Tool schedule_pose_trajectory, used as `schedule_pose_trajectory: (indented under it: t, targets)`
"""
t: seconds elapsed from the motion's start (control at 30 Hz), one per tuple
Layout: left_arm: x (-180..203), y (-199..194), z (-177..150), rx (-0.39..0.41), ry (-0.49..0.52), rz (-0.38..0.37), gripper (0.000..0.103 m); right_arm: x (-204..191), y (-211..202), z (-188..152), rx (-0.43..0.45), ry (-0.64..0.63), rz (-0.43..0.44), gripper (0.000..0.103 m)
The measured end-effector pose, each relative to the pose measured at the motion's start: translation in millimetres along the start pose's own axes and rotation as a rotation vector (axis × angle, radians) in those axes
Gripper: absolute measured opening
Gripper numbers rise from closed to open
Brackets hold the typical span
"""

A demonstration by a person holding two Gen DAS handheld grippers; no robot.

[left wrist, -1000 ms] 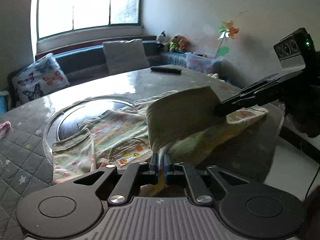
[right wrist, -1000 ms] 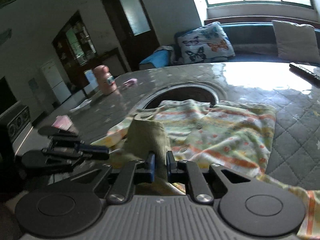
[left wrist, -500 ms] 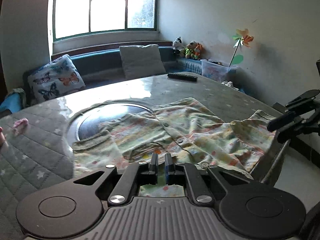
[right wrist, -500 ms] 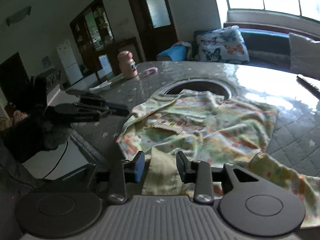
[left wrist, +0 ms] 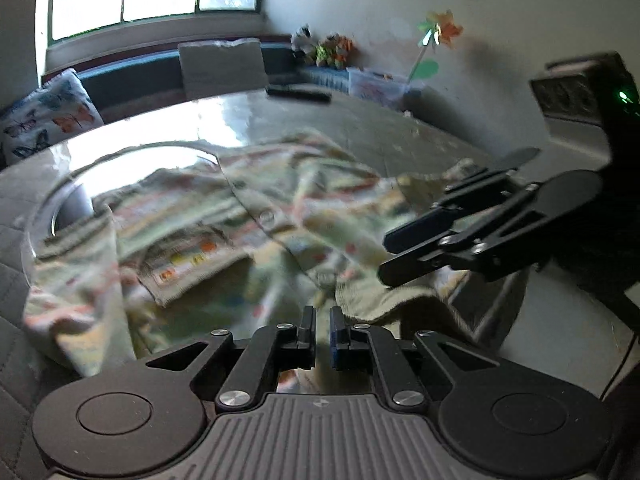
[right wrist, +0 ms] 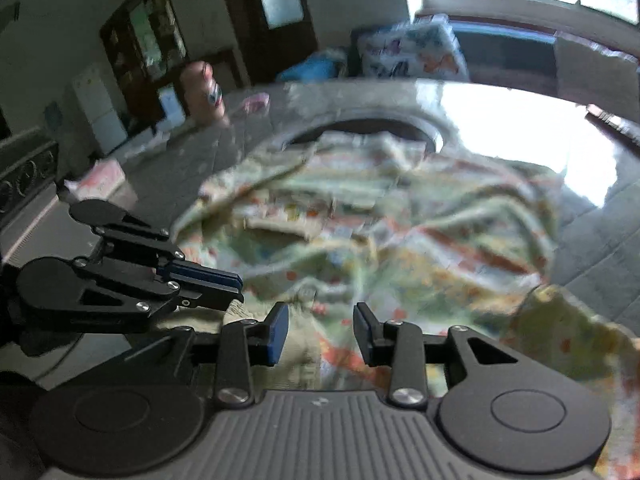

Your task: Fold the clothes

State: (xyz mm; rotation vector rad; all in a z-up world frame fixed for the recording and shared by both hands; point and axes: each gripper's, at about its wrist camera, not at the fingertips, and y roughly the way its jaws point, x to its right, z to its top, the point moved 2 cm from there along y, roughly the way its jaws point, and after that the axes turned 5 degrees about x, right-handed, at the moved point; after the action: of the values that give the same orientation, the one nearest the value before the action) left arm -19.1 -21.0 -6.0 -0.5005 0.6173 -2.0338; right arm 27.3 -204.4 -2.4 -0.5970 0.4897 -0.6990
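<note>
Right tool point(right wrist: 321, 322) now wider over shirt point(right wrist: 400, 232)

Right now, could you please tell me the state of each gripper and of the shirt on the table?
left gripper: jaws nearly shut, fabric between them.
right gripper: jaws wide open, holding nothing.
shirt: lying front up, rumpled, buttoned, not yet folded.
table: bears the shirt, whose near hem hangs over the edge.
</note>
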Motion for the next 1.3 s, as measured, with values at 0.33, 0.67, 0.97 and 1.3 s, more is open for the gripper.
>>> schedule_pose_trajectory:
  t: [0.33,0.67,0.97,1.3]
  targets:
    - [-49,4,40,0.064,-0.078,0.167,0.032,24,-1,22,0.027,0.016,-0.045,0.045]
    - [-143,53,88,0.053,-0.216,0.422,0.032,104,12,65,0.103,0.119,-0.267,0.045]
    - [-183,101,98,-0.027,-0.229,0.458,0.032,166,44,82,0.089,0.211,-0.348,0.042]
    - [-193,117,94,-0.055,-0.221,0.421,0.018,189,73,92,0.079,0.245,-0.365,0.039]
